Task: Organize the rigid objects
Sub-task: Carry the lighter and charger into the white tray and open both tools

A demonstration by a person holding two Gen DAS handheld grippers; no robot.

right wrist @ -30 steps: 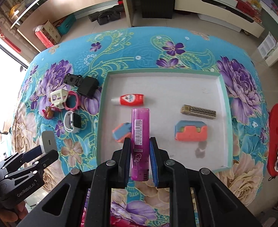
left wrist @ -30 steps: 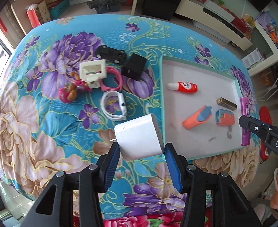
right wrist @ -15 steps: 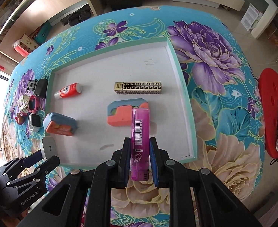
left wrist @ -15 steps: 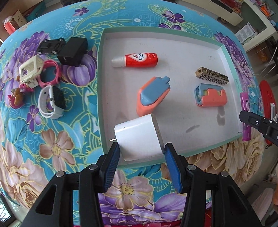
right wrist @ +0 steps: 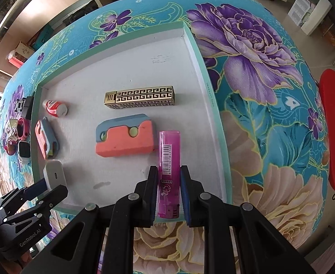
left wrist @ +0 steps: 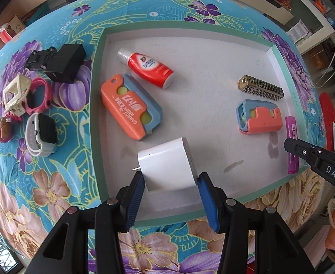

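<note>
My left gripper (left wrist: 170,180) is shut on a white charger block (left wrist: 167,165) and holds it over the near left part of the shallow green-rimmed tray (left wrist: 96,105). My right gripper (right wrist: 168,171) is shut on a pink lighter (right wrist: 168,159), over the tray's near right corner (right wrist: 215,114). In the tray lie a red bottle (left wrist: 148,67), an orange-blue carrot knife (left wrist: 131,109), a second orange-blue toy (left wrist: 260,119) and a gold patterned lighter (left wrist: 261,88). The pink lighter also shows in the left wrist view (left wrist: 290,146).
On the flowered cloth left of the tray lie a black adapter (left wrist: 66,64), a black toy car (left wrist: 38,59), a cream frame toy (left wrist: 15,94), a pink watch (left wrist: 38,97), a white watch (left wrist: 40,134) and a small figure (left wrist: 4,131). A red stool (right wrist: 334,125) stands on the right.
Both grippers have moved forward and lower over the tray with their objects still held. The left one went from the cloth to above the tray; the right one shifted toward the tray's right side.
</note>
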